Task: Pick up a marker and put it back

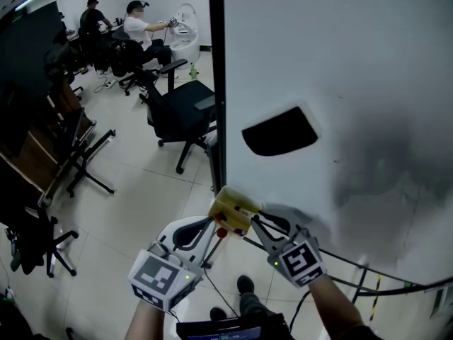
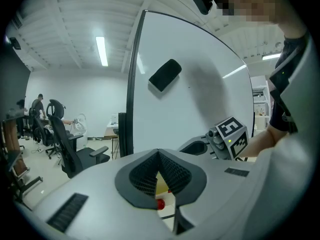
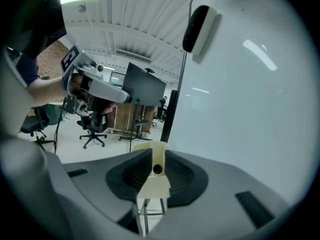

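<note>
Black eraser (image 1: 279,132) on whiteboard (image 1: 340,62); office chair (image 1: 180,110) beside board edge

an office-like workroom: whiteboard (image 1: 340,62) with eraser (image 1: 279,132), black swivel chairs (image 1: 180,112), seated people (image 1: 141,30), tiled floor (image 1: 141,197).

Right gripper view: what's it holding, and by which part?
A cream block with a round hole in its near face. The right gripper clamps it by its two side faces, pads pressed flat on them. What the block belongs to can't be told.

white board (image 1: 340,62) with a black edge; black eraser (image 1: 279,132); pale yellow block (image 1: 233,208); red marker (image 1: 221,233) end; grey left gripper (image 2: 159,155) with black ribbed pads (image 2: 142,176); black-and-white square-patterned cube (image 1: 157,277); black chairs (image 1: 180,108); pale tiled floor (image 1: 134,197).
</note>
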Action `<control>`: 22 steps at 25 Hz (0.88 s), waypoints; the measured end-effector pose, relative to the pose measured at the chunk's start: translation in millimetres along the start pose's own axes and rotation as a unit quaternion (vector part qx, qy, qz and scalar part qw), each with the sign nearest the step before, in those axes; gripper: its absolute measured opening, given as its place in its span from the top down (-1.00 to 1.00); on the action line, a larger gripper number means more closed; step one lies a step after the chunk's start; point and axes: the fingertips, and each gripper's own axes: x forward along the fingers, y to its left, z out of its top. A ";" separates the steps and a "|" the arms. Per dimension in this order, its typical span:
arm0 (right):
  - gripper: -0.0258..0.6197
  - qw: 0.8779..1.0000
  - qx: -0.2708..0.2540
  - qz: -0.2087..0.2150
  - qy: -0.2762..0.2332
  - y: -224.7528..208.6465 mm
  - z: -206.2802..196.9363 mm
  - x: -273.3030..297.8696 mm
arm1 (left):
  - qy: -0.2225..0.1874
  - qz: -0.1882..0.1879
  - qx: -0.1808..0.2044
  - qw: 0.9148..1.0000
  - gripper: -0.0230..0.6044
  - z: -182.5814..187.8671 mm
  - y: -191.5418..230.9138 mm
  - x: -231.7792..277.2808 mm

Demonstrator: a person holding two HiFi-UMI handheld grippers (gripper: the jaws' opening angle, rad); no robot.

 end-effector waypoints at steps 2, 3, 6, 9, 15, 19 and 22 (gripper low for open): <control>0.59 1.000 0.001 -0.002 -0.018 1.4 18.0 -10.7 | -0.006 0.001 0.005 1.000 0.93 8.5 -3.2 -6.4; 0.59 1.000 0.003 -0.001 -0.028 2.7 28.6 -16.0 | -0.009 0.003 0.006 1.000 0.93 13.8 -4.9 -10.9; 0.59 0.998 0.011 0.008 -0.062 8.1 64.9 -31.5 | -0.023 0.013 0.018 0.999 0.93 33.0 -8.0 -27.6; 0.59 0.996 0.000 0.010 -0.090 15.2 98.5 -45.9 | -0.040 0.023 0.044 0.998 0.93 51.5 -10.3 -44.9; 0.59 0.988 -0.018 0.032 -0.151 50.4 164.6 -71.4 | -0.072 0.053 0.076 0.993 0.93 83.4 -12.6 -103.0; 0.59 0.979 -0.033 0.070 -0.190 84.3 205.1 -86.8 | -0.092 0.086 0.086 0.988 0.93 95.6 -10.7 -153.1; 0.60 0.974 -0.047 0.087 -0.205 115.5 223.6 -94.2 | -0.100 0.109 0.087 0.985 0.93 90.4 -10.7 -191.5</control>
